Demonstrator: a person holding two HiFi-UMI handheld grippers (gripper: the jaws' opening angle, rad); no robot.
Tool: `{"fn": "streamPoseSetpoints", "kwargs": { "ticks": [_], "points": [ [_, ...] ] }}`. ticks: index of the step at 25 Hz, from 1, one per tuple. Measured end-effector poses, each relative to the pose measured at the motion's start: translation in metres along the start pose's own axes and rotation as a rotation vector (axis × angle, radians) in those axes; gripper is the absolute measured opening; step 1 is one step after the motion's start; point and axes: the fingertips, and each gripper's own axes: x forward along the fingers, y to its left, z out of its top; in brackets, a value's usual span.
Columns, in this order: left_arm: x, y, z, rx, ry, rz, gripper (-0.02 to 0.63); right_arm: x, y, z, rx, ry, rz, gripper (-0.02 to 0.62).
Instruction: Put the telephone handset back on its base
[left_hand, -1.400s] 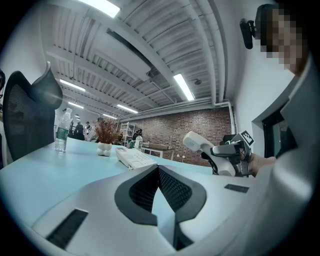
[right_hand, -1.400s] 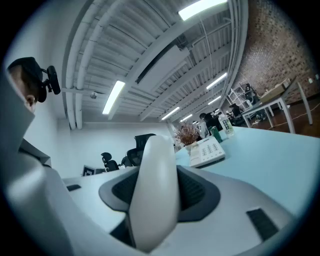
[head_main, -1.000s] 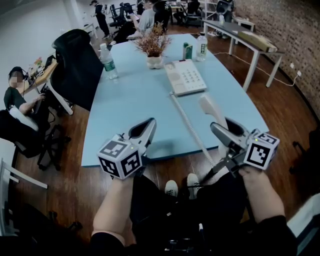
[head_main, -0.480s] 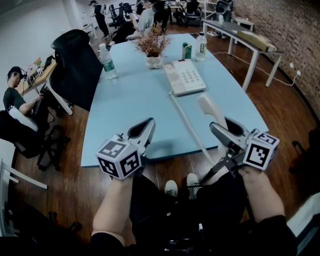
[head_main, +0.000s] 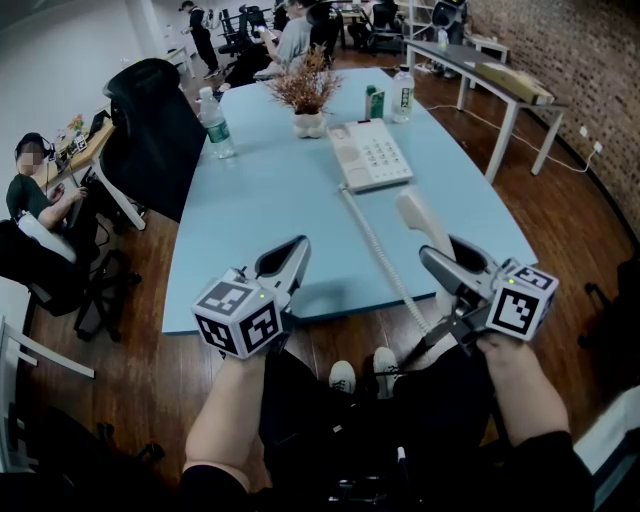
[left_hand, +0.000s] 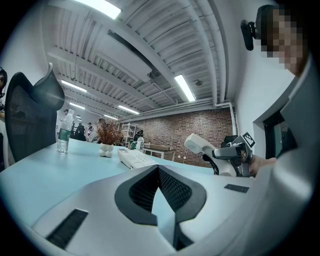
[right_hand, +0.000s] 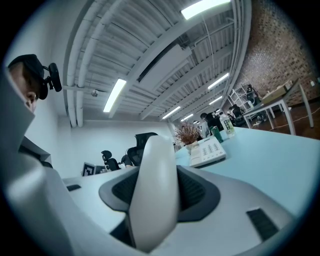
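Note:
The white telephone base (head_main: 370, 153) with its keypad lies on the light blue table (head_main: 260, 210), far from me; it also shows in the right gripper view (right_hand: 207, 151) and the left gripper view (left_hand: 134, 158). My right gripper (head_main: 441, 264) is shut on the white handset (head_main: 420, 218), which it holds over the table's near right edge, tilted up. The handset (right_hand: 155, 190) fills the gap between the pads. A coiled cord (head_main: 378, 250) runs from the base down past the table edge. My left gripper (head_main: 292, 255) hovers at the near edge, shut and empty (left_hand: 159, 170).
A potted plant (head_main: 307, 95), a green can (head_main: 375, 102) and a bottle (head_main: 405, 92) stand behind the base. A water bottle (head_main: 216, 125) is at the far left edge, beside a black office chair (head_main: 150, 120). A seated person (head_main: 35, 195) is at the left.

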Motion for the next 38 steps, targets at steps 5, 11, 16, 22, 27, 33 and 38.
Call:
{"fn": "streamPoseSetpoints", "kwargs": {
  "ticks": [5, 11, 16, 22, 27, 33, 38],
  "points": [
    [0.0001, 0.0004, 0.0003, 0.000, -0.001, 0.001, -0.005, 0.0000, -0.0017, -0.0005, 0.000, 0.001, -0.002, 0.236],
    [-0.0004, 0.0001, 0.0002, 0.000, 0.002, 0.001, -0.005, 0.0000, -0.0006, -0.0003, 0.000, 0.003, -0.002, 0.236],
    [-0.0002, 0.0006, 0.0004, -0.001, 0.001, 0.002, -0.005, 0.0003, -0.0013, -0.0005, 0.001, 0.003, -0.002, 0.236],
    [-0.0011, 0.0008, 0.0005, -0.001, 0.000, 0.002, -0.005, 0.0001, -0.0003, -0.0005, -0.001, 0.002, 0.000, 0.236],
    [-0.0017, 0.0013, 0.0005, -0.001, -0.001, 0.003, -0.005, -0.0002, -0.0007, -0.0001, 0.000, -0.001, -0.002, 0.236],
    [-0.0010, 0.0014, 0.0006, -0.001, -0.001, 0.002, -0.005, 0.0001, -0.0016, -0.0005, 0.000, 0.002, -0.004, 0.236],
    [-0.0009, 0.0007, 0.0002, 0.000, 0.000, 0.002, -0.006, -0.0008, -0.0028, -0.0024, 0.012, -0.001, 0.003, 0.236]
  ]
}}
